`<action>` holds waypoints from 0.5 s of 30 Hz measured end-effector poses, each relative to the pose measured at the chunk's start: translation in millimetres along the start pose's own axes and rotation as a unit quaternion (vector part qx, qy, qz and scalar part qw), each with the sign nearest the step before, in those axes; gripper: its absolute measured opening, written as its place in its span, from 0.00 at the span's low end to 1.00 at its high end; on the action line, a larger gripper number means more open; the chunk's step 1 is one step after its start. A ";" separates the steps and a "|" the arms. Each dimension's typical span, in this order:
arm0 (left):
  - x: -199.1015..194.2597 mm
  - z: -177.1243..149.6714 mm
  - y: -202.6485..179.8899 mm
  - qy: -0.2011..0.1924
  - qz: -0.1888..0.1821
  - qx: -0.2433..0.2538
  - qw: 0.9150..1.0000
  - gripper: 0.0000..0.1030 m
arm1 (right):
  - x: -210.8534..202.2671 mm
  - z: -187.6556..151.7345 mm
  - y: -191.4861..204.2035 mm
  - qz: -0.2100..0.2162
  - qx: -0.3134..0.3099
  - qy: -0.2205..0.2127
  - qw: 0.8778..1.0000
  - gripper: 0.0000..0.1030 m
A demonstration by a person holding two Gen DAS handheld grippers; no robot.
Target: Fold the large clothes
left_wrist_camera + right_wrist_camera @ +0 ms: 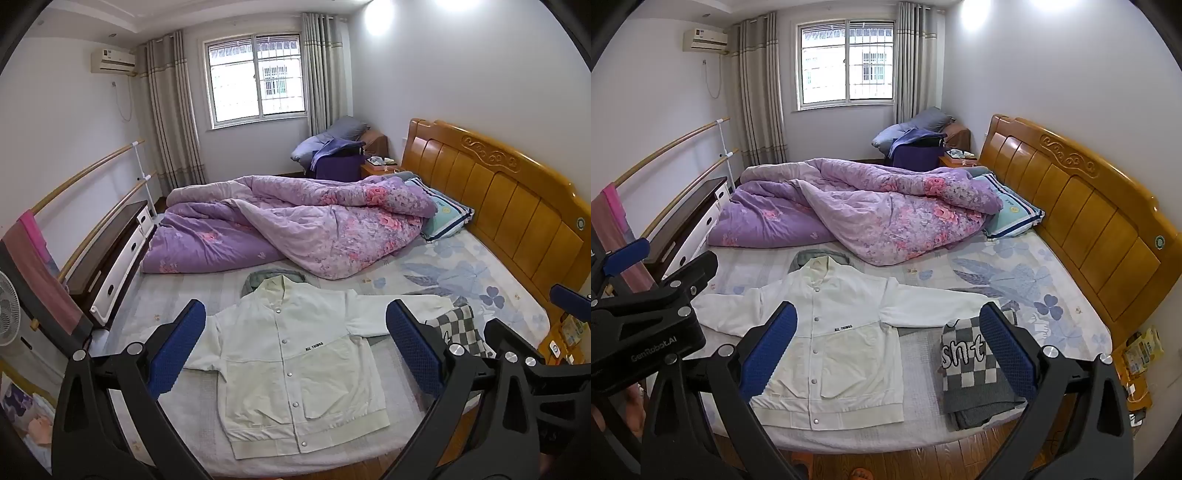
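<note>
A white snap-button jacket (295,354) lies flat and face up on the bed, sleeves spread, hem toward me; it also shows in the right wrist view (842,339). A folded grey checkered garment (975,373) lies to its right near the bed edge, partly over the right sleeve, also in the left wrist view (458,328). My left gripper (295,343) is open and empty, held above the jacket. My right gripper (888,347) is open and empty, above the jacket's right side. The left gripper's body (646,314) shows at the left of the right wrist view.
A rumpled purple floral quilt (288,225) fills the far half of the bed. A pillow (443,214) lies by the wooden headboard (517,206). A grey garment (273,278) lies behind the jacket's collar. A dresser (110,258) and fan (9,314) stand left.
</note>
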State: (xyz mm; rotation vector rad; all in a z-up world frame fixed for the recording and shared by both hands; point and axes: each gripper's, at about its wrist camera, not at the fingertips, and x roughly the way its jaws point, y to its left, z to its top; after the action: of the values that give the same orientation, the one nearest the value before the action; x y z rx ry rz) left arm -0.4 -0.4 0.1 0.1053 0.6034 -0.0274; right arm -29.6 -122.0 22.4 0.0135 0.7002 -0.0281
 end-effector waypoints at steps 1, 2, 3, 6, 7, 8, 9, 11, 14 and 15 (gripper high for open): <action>-0.1 0.0 0.2 -0.001 -0.001 -0.001 1.000 0.95 | 0.1 -0.1 -0.1 0.000 0.000 0.000 1.000 0.93; -0.2 0.0 0.3 0.000 -0.002 -0.003 1.000 0.95 | 0.2 -0.3 -0.2 0.000 0.000 -0.001 1.000 0.93; -0.3 0.0 0.1 0.000 -0.001 -0.002 1.000 0.95 | 0.5 -0.5 -0.4 0.000 0.000 0.000 1.000 0.93; -1.4 -0.4 -0.9 0.001 -0.001 -0.001 1.000 0.95 | 0.7 -0.9 -0.6 -0.001 -0.001 0.001 1.000 0.93; -1.9 -0.5 -1.3 0.001 -0.001 -0.001 1.000 0.95 | 0.9 1.8 -0.4 -0.001 -0.001 0.001 1.000 0.93; -0.3 0.0 0.5 0.002 -0.003 -0.004 1.000 0.95 | 1.1 2.3 -0.5 -0.002 -0.001 0.001 1.000 0.93; -0.5 0.1 0.5 0.002 -0.004 -0.004 1.000 0.95 | 1.2 1.7 -0.8 -0.001 -0.001 0.001 1.000 0.93; -1.5 0.2 0.1 0.003 -0.004 -0.003 1.000 0.95 | 1.6 2.0 -1.1 -0.001 -0.001 0.001 1.000 0.93; -0.6 0.1 0.5 0.004 -0.004 -0.004 1.000 0.95 | 1.9 2.1 -1.1 -0.001 -0.002 0.000 1.000 0.93; -0.9 0.0 0.4 0.004 -0.004 -0.003 1.000 0.95 | 1.7 2.1 -1.2 -0.001 -0.002 0.001 1.000 0.93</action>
State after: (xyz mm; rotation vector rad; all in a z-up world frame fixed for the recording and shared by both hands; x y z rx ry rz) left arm -1.2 0.0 0.7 0.0964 0.6124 -0.0331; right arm -27.0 -123.3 22.9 0.0087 0.7014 -0.0283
